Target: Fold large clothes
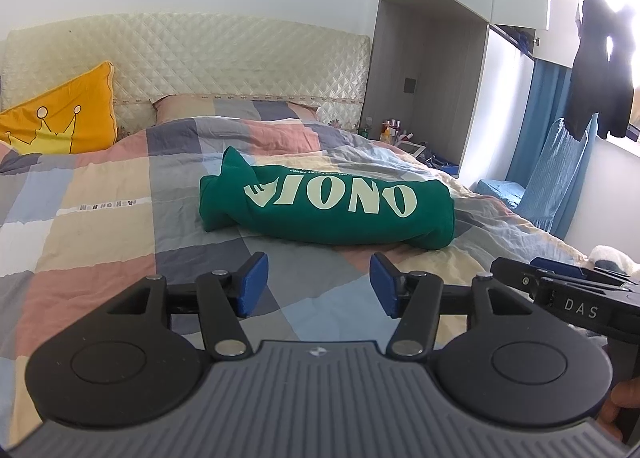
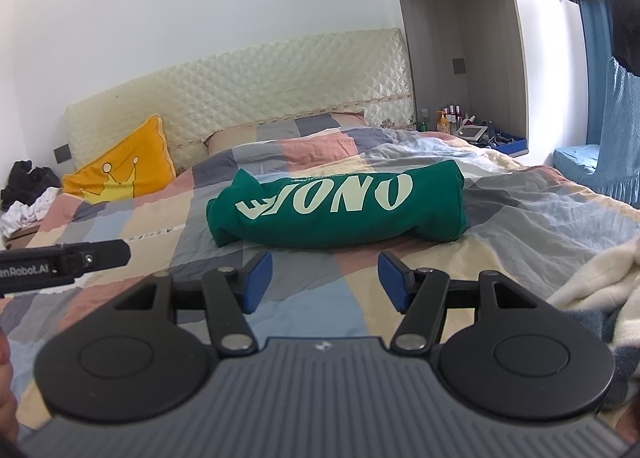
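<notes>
A green garment with pale lettering (image 1: 328,210) lies folded into a thick bundle in the middle of the patchwork quilt (image 1: 100,226); it also shows in the right wrist view (image 2: 340,210). My left gripper (image 1: 319,284) is open and empty, held above the quilt a short way in front of the bundle. My right gripper (image 2: 325,282) is open and empty too, just in front of the bundle. The right gripper's body shows at the right edge of the left wrist view (image 1: 568,294), and the left gripper's body at the left edge of the right wrist view (image 2: 64,260).
A yellow crown cushion (image 1: 60,118) leans on the quilted headboard (image 1: 220,58). A bedside shelf with bottles (image 2: 452,118) stands right of the bed. A blue covered chair (image 1: 552,182) and a hanging dark garment (image 1: 604,70) are at the right. Cream fabric (image 2: 592,282) lies near right.
</notes>
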`<state>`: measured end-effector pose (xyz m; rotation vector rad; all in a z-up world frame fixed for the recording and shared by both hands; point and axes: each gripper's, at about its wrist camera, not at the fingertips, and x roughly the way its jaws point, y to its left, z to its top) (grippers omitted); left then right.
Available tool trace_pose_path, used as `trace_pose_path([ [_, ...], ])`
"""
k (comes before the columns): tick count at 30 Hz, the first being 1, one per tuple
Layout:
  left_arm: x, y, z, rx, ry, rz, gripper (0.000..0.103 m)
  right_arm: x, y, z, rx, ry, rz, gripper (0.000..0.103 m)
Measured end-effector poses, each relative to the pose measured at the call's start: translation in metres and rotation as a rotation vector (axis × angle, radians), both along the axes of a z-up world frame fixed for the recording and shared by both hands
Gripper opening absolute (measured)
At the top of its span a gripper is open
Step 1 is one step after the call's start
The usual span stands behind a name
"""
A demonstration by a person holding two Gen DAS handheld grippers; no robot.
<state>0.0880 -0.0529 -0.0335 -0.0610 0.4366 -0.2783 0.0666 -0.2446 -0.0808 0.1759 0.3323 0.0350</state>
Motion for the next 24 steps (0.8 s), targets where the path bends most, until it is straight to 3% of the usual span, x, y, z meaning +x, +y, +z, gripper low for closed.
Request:
trace_pose_path([
  [2, 0.0001, 0.0002, 0.0001, 0.001, 0.002, 0.0, 0.065, -0.0004, -0.0006, -0.0002, 0.008, 0.002, -0.006, 0.061],
  [4, 0.002, 0.0015, 0.0001, 0.003, 0.006, 0.004, 0.075, -0.0006, -0.0012, -0.0003, 0.013, 0.005, -0.012, 0.063],
  [6, 0.003, 0.002, -0.0003, 0.006, 0.007, 0.007, 0.086, -0.0004, -0.0018, -0.0003, 0.021, 0.004, -0.008, 0.079],
  [8, 0.0037, 0.0025, -0.0011, 0.009, 0.012, 0.008, 0.094, -0.0009, -0.0026, 0.0001, 0.029, -0.008, -0.011, 0.103],
  [24, 0.003, 0.0084, -0.0018, 0.035, 0.017, 0.045, 0.103, 0.0008, 0.0001, -0.0002, -0.008, 0.002, -0.042, 0.103],
])
